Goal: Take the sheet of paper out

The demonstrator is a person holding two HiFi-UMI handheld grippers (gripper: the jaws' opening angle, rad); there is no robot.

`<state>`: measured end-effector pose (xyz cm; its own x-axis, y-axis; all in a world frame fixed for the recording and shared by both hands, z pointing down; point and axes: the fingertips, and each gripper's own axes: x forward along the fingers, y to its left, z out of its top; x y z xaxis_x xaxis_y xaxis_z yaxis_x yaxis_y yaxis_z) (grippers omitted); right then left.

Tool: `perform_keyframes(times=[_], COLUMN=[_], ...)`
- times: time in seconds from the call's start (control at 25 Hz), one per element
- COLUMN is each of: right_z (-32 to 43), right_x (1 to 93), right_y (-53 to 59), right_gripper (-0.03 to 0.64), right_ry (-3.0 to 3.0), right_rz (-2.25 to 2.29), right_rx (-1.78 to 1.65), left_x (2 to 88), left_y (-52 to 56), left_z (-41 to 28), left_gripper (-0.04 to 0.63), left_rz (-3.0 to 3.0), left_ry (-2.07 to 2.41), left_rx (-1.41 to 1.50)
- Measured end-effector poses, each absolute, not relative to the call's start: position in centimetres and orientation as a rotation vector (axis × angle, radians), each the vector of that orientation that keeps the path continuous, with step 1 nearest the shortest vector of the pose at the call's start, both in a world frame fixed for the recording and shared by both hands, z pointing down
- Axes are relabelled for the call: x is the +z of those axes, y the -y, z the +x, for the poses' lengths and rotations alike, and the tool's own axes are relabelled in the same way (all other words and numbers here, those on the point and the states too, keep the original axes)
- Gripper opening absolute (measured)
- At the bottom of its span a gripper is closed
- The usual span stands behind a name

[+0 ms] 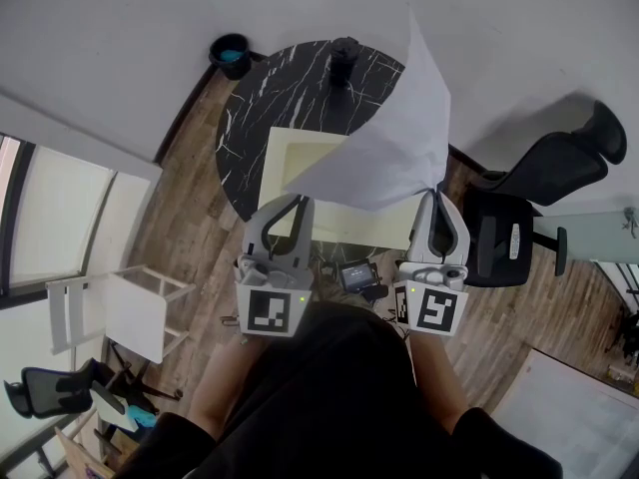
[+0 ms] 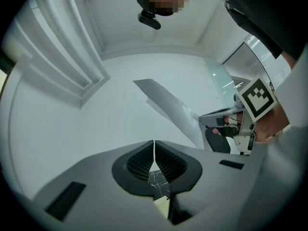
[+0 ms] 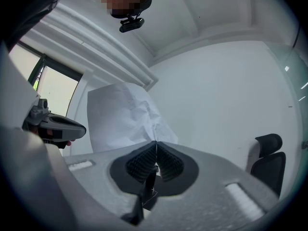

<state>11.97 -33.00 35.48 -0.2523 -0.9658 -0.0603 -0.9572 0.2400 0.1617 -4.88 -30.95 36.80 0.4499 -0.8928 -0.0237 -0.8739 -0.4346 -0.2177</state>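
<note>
A white sheet of paper (image 1: 391,133) stands lifted over the table, a little crumpled, and my right gripper (image 1: 436,194) is shut on its lower right corner. In the right gripper view the sheet (image 3: 119,120) rises straight out of the closed jaws of the right gripper (image 3: 155,142). Under the paper a cream flat folder (image 1: 298,158) lies open on the black marble table (image 1: 280,88). My left gripper (image 1: 293,204) hovers at the folder's near left edge. Its jaws (image 2: 154,142) are shut and nothing shows between them. The left gripper view also catches the raised sheet (image 2: 169,106).
A dark cup (image 1: 344,54) stands at the table's far edge and a dark bin with blue inside (image 1: 231,54) sits on the floor beyond. A black office chair (image 1: 544,183) is to the right, a white folding chair (image 1: 125,312) to the left, and a small device (image 1: 356,275) lies below the table's near edge.
</note>
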Motion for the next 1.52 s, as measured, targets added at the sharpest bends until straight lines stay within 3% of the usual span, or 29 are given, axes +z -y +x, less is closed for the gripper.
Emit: perform_keyframes(times=[1.52], right_z=[11.9], right_x=[38.2], right_y=[33.6], right_gripper=[-0.005], right_ry=[2.390], right_rz=[1.800], right_rx=[-0.249], left_x=[37.8], left_y=[30.8], left_z=[-5.0], left_gripper=[0.008], left_rz=[-2.532], left_ry=[-1.568], left_rx=[-0.150])
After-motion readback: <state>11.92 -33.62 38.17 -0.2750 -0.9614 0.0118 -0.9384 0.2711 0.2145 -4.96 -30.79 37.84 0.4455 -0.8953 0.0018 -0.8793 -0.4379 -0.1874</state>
